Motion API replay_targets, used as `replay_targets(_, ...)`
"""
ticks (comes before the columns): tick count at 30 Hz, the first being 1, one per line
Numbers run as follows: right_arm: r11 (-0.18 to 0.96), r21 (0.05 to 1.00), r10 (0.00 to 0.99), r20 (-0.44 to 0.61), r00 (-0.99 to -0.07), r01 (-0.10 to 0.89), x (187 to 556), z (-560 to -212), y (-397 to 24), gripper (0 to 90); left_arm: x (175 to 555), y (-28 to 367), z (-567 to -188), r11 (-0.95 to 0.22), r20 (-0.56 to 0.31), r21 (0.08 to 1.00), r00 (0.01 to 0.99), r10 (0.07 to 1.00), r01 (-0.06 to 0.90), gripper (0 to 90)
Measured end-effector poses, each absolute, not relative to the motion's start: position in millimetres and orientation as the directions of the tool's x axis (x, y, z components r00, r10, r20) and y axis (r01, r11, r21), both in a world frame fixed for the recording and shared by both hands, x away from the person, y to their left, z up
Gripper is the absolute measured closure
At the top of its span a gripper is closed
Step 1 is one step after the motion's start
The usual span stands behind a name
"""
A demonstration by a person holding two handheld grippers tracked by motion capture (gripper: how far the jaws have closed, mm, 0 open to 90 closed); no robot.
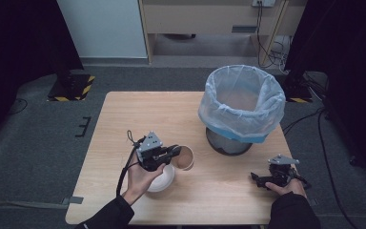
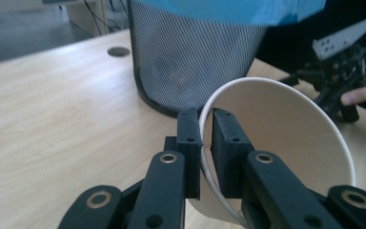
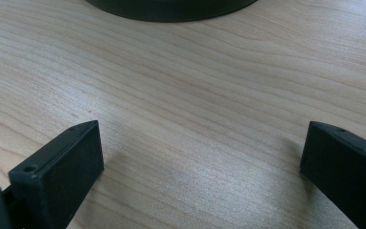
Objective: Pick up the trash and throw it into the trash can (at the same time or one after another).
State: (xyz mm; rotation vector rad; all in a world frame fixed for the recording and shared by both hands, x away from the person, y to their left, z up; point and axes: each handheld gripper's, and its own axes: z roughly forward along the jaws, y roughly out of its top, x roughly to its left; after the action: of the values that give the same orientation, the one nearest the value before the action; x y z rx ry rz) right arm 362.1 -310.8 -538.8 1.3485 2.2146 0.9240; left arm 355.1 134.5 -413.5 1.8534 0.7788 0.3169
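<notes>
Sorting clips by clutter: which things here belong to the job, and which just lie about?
In the job:
left gripper, shut on the paper cup
lined waste bin, probably its target

Lying about:
white bowl on the table
right gripper, open, idle

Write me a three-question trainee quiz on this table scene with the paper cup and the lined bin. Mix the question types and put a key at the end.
1. True or false: the left gripper has its fingers closed on the rim of the paper cup.
2. How do the right gripper's fingers stand? A) wide apart over bare table B) shut on a cup C) shut on the bag
3. Fill in: the mesh bin is lined with a pale ____ bag.

Key
1. True: one finger sits inside the cup wall, one outside.
2. A: nothing lies between them, and the wooden table shows through the gap.
3. Blue.
</notes>
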Motion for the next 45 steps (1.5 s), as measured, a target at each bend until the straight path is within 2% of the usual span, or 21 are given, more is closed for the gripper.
replay_targets(14, 0.321, 0.706, 0.886, 0.011, -0.463, 0.631, 362.1, -538.8, -310.8, 0.9, 358.8, 160.9, -360.2, -0.123, -0.11, 0.956, 0.717, 0.689, 0.266, 81.8)
replay_targets(24, 0.321, 0.706, 0.886, 0.011, -0.463, 0.631, 362.1, -538.8, -310.8, 0.9, 366.9, 164.9, -330.9, -0.068, -0.106, 0.974, 0.702, 0.704, 0.215, 81.8)
replay_targets(45, 0.32, 0.707, 0.887, 0.011, -0.462, 0.63, 362.1, -539.0, -310.7, 0.8, 391.6, 131.4, -271.8, -0.02, -0.07, 0.993, 0.708, 0.702, 0.118, 81.9)
